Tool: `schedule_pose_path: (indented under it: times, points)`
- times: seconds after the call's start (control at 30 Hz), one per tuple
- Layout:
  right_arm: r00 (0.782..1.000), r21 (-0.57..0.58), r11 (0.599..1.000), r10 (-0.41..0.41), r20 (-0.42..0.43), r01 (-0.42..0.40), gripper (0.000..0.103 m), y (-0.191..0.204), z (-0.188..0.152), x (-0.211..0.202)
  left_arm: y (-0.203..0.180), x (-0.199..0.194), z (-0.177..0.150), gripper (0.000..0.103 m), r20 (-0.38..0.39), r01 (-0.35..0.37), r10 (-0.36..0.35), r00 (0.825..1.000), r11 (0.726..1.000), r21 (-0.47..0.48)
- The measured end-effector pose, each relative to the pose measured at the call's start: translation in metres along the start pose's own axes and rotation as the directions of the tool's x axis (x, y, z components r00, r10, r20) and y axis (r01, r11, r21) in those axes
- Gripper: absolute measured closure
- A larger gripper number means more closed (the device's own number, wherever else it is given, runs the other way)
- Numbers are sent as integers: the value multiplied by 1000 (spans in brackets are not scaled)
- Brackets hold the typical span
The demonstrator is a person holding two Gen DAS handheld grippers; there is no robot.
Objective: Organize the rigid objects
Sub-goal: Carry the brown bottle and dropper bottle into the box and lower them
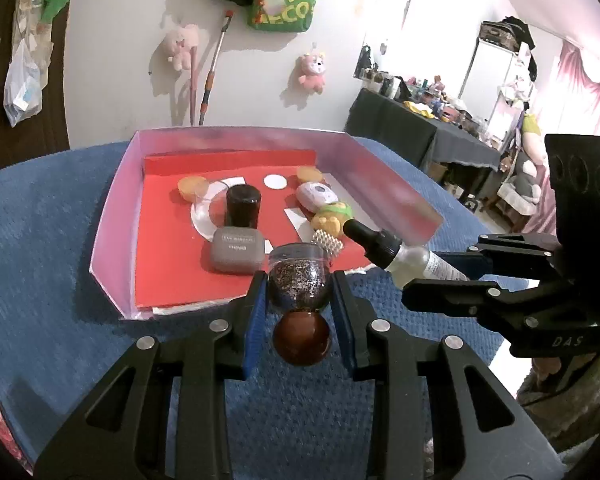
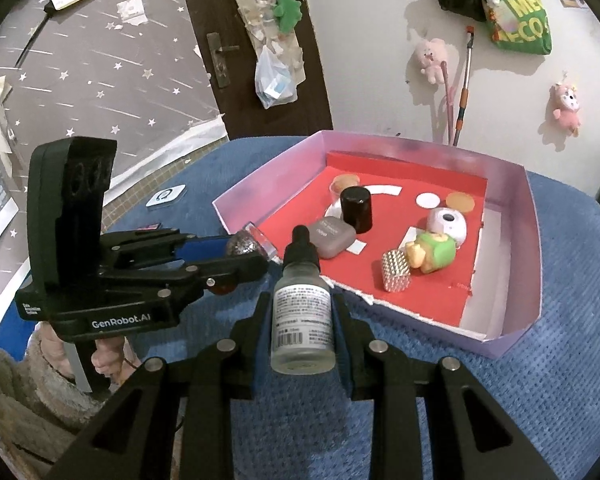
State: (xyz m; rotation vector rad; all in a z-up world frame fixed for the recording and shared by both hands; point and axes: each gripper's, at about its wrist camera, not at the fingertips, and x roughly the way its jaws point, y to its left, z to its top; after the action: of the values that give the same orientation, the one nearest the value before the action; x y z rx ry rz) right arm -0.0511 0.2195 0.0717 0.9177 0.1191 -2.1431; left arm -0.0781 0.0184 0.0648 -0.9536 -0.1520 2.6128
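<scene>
I've got both hands full rn. My left gripper (image 1: 300,292) is squeezed tight on a little glitter hourglass (image 1: 299,280), and my right gripper (image 2: 302,320) is squeezed tight on a dropper bottle (image 2: 303,312) w/ a black cap. Both things hang in the air just in front of the pink box (image 1: 116,208), over the blue cloth (image 1: 52,240). I think I'm at the carry step. Next I need to bring them over the red floor, find a bare spot away from the black jar (image 1: 243,206) & grey case (image 1: 236,250), and set them down gently.
</scene>
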Motion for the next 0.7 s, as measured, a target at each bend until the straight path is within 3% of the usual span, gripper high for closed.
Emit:
schedule_pose_path:
  times: [0.7]
  points:
    - [1000,17,999,-29,10,29,73,-19,23,5,10,8,32,74,2,-3,3,1000,1000,9]
